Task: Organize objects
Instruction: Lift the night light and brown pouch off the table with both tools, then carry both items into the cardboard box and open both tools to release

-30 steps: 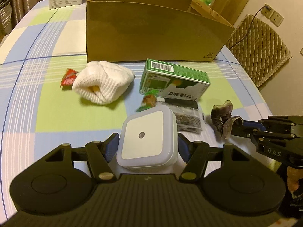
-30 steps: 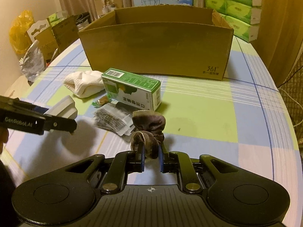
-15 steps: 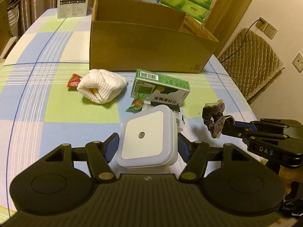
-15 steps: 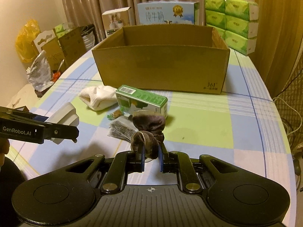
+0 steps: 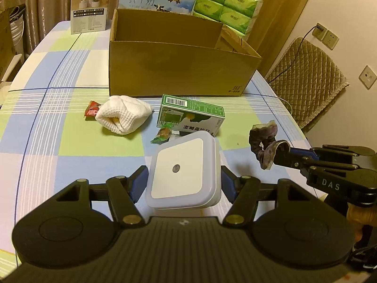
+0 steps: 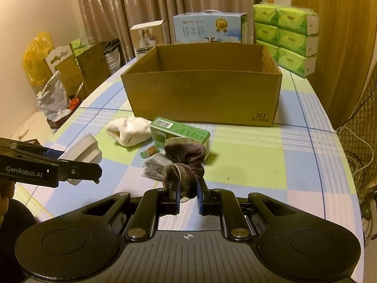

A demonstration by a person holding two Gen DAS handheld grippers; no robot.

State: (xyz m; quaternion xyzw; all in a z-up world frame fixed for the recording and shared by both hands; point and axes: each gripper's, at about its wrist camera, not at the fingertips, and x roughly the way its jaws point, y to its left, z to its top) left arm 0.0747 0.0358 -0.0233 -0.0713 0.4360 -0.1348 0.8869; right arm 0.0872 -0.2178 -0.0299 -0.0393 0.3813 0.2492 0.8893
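Observation:
My left gripper point(image 5: 183, 179) is shut on a white square night light point(image 5: 182, 171), lifted above the checked tablecloth; the light also shows at the left in the right wrist view point(image 6: 82, 149). My right gripper point(image 6: 187, 187) is shut on a dark brown scrunchie point(image 6: 182, 162), which hangs at the right in the left wrist view point(image 5: 265, 145). An open cardboard box point(image 5: 179, 70) point(image 6: 202, 94) stands behind. On the cloth before it lie a white knitted cloth point(image 5: 122, 115), a green carton point(image 5: 190, 115), a red wrapper point(image 5: 92, 110), a green candy point(image 5: 162, 134) and a dark sachet point(image 6: 153, 167).
Behind the cardboard box stand a blue milk carton point(image 6: 209, 29), stacked green tissue packs point(image 6: 286, 37) and a small white product box point(image 5: 90, 7). A quilted chair point(image 5: 308, 82) stands past the table's right edge. Boxes and bags crowd the floor at the left point(image 6: 59, 70).
Both grippers have risen with their loads and pulled back from the box; the table items look smaller and the box's open top comes into view. Neither grip has changed.

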